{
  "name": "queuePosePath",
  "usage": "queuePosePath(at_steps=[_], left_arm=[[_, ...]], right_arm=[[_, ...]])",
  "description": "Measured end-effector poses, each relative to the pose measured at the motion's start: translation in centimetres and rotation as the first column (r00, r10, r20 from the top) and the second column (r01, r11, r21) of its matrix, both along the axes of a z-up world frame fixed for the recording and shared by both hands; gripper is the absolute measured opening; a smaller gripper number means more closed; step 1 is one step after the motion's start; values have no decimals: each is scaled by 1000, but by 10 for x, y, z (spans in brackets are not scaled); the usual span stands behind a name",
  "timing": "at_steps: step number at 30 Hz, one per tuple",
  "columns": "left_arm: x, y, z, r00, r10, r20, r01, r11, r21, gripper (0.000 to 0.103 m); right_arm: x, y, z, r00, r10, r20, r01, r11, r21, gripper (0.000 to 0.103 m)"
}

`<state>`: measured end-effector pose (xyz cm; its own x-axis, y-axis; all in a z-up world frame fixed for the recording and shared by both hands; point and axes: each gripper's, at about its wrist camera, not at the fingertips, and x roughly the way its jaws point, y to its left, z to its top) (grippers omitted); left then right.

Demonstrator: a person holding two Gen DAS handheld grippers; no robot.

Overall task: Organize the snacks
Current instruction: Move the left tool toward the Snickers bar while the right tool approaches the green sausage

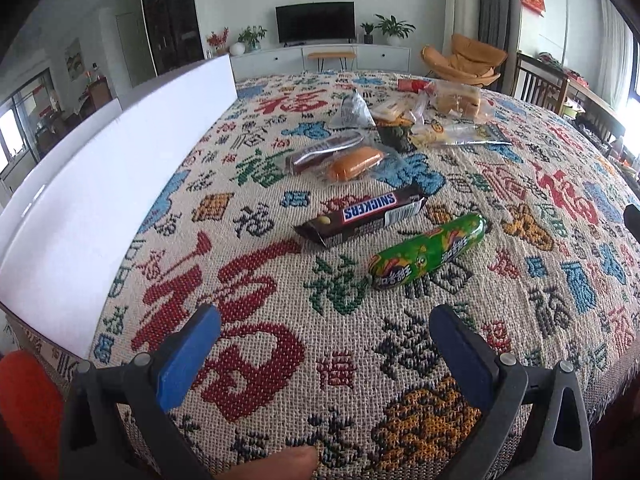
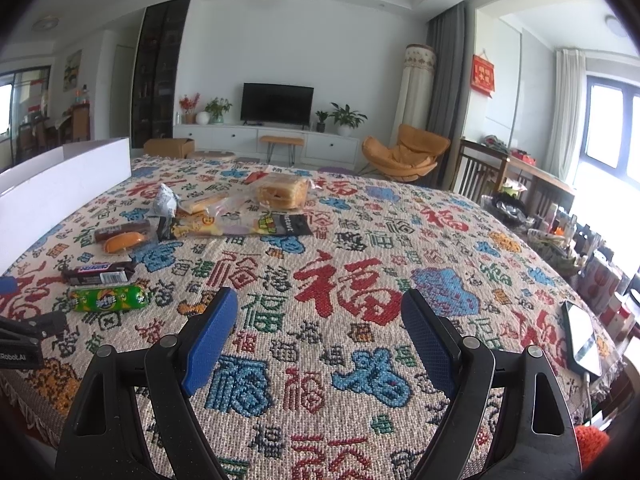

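Observation:
Snacks lie on a patterned tablecloth (image 1: 280,360). A green sausage stick (image 1: 428,252) is nearest my left gripper (image 1: 326,332), which is open and empty just short of it. Behind it lie a Snickers bar (image 1: 364,214), an orange bun in clear wrap (image 1: 354,164) and a brown wrapped bar (image 1: 324,148). Farther back is a pile of bagged snacks (image 1: 440,116). A white box (image 1: 100,168) stands at the left. My right gripper (image 2: 320,312) is open and empty over bare cloth, right of the green sausage (image 2: 106,298) and the Snickers (image 2: 98,272).
A phone (image 2: 582,338) lies near the table's right edge. The other gripper's body (image 2: 24,340) shows at the left edge of the right wrist view. Wooden chairs (image 2: 480,172) and a cluttered side table stand to the right. The white box also shows at the far left (image 2: 64,184).

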<state>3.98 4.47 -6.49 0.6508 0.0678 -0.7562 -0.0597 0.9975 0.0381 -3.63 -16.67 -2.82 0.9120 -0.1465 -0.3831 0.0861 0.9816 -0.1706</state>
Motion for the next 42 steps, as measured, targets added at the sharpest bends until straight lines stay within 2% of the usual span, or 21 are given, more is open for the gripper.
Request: queuePosePath(at_steps=[8,14,19,23,25,27,29,32,37,42], left_arm=[[6,2,-14,998,-6,-57,6,1000,-9,103],[7,8,-17,998,-7,-61,5,999,-35,103],[10,13,-17,997,-21,-70,18,999,-41,103],[13,15,-16,995,-34,-89,30,999,-42,103],[15,15,-16,994,-35,-101,31,999,-43,103],[16,15,-16,993,-32,-111,27,999,-43,103],[16,15,-16,993,-33,-118,28,999,-43,103],[19,15,-16,991,-34,-129,29,999,-46,103],[23,15,-15,986,-38,-162,30,998,-48,103],[31,20,-12,974,-61,-220,49,997,-60,103]], right_arm=[[5,-3,-4,1000,-4,-26,5,1000,14,86],[7,-6,-5,999,-8,-43,9,999,33,86],[17,-3,-17,992,30,-124,-23,998,59,86],[31,-1,-25,974,82,-209,-62,993,101,86],[50,-2,-25,955,121,-272,-89,988,129,86],[70,-1,-24,934,133,-331,-102,989,112,86],[91,0,-26,917,107,-384,-92,994,56,86],[111,-8,-31,910,97,-403,-82,995,54,86],[121,-28,-43,898,99,-429,-28,985,170,86],[118,-26,-43,902,99,-421,-37,988,153,87]])
